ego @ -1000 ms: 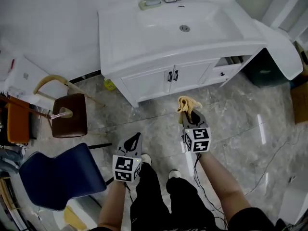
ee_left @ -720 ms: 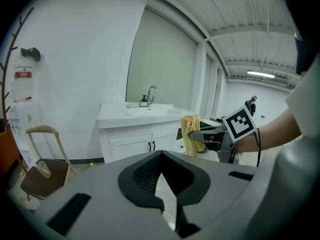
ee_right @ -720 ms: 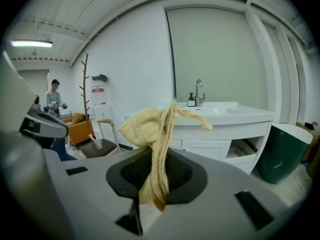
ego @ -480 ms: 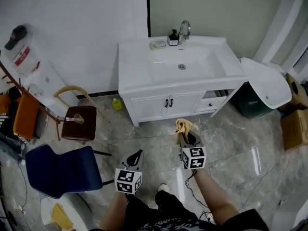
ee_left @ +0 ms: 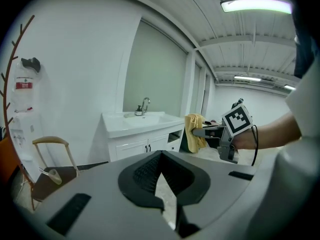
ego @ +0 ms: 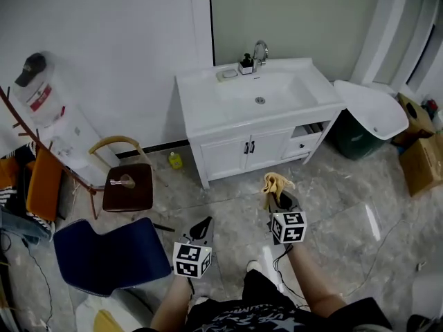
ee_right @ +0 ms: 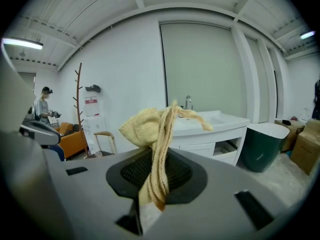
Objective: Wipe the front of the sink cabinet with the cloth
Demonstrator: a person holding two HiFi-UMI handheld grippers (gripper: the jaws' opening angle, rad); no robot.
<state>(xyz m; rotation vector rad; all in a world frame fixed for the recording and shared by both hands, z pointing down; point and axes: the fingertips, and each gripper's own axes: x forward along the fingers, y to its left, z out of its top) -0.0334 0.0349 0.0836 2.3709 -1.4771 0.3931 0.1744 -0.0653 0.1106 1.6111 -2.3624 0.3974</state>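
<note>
A white sink cabinet (ego: 252, 147) with two doors and dark handles stands against the far wall, some way ahead of both grippers; it also shows in the left gripper view as the cabinet (ee_left: 142, 144) and in the right gripper view as the cabinet (ee_right: 200, 146). A yellow cloth (ego: 274, 184) sticks up from my right gripper (ego: 278, 194), which is shut on it; the cloth (ee_right: 159, 134) bunches above the jaws. My left gripper (ego: 201, 228) hangs lower left, shut, with nothing in it, jaws meeting (ee_left: 161, 196).
A brown chair (ego: 127, 185) and a blue chair (ego: 111, 254) stand at the left. A small yellow bottle (ego: 175, 160) sits by the cabinet's left foot. A dark green bin (ego: 356, 137) under a white lid and cardboard boxes (ego: 422, 159) stand at the right. Cables trail on the marble floor.
The view has drawn back from the cabinet and lifted, so more wall and room show. Both grippers keep their hold and sit a little lower in the picture.
</note>
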